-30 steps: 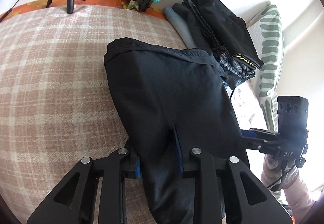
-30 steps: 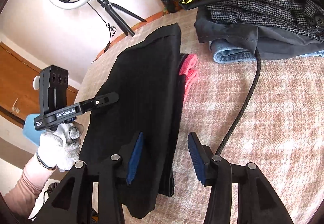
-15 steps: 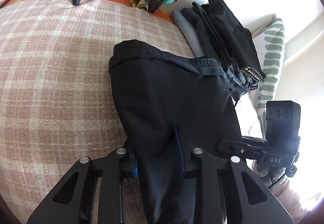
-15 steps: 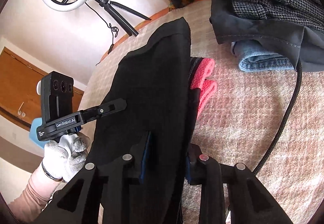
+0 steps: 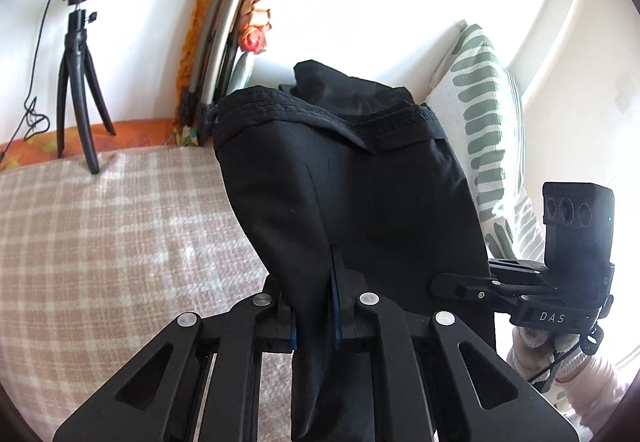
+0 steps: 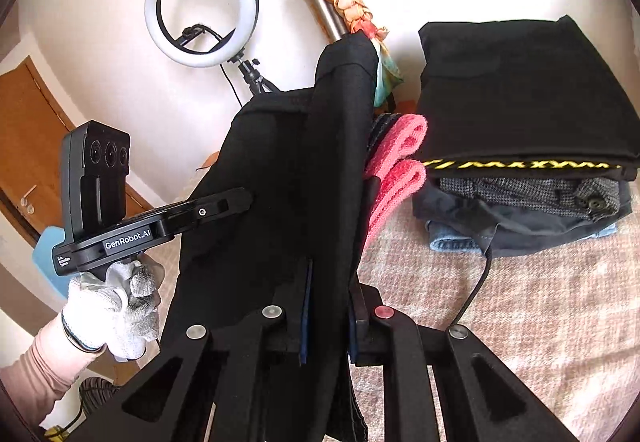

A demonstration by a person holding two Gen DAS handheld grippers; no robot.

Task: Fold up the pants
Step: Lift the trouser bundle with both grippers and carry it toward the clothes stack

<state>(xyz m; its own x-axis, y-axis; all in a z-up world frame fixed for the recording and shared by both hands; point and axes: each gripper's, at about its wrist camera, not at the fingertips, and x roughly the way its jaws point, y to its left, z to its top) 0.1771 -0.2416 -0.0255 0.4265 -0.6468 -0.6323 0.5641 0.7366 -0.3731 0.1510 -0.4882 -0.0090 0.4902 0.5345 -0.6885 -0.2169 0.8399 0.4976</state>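
The black pants (image 5: pixel 352 202) hang lifted off the plaid bed cover (image 5: pixel 100 242), waistband at the far end. My left gripper (image 5: pixel 314 306) pinches a fold of their near edge, its jaws still closing on the fabric. In the right wrist view the same pants (image 6: pixel 280 170) rise in front of the camera. My right gripper (image 6: pixel 328 302) clamps another fold, blue pads pressing the cloth as its jaws close. One finger (image 6: pixel 224 204) of the left gripper reaches into the fabric from the left, held by a gloved hand (image 6: pixel 112 306).
A stack of folded clothes (image 6: pixel 520 122) sits at the back right beside a pink cloth (image 6: pixel 400 162). A black cable (image 6: pixel 476 282) trails over the cover. A ring light on a tripod (image 6: pixel 200 6) stands by the wall. A green-striped pillow (image 5: pixel 480 122) leans at the right.
Both grippers closed on the pants' near edge and rose, lifting the pants from flat on the bed cover so that they hang. The right jaws narrowed from wide open.
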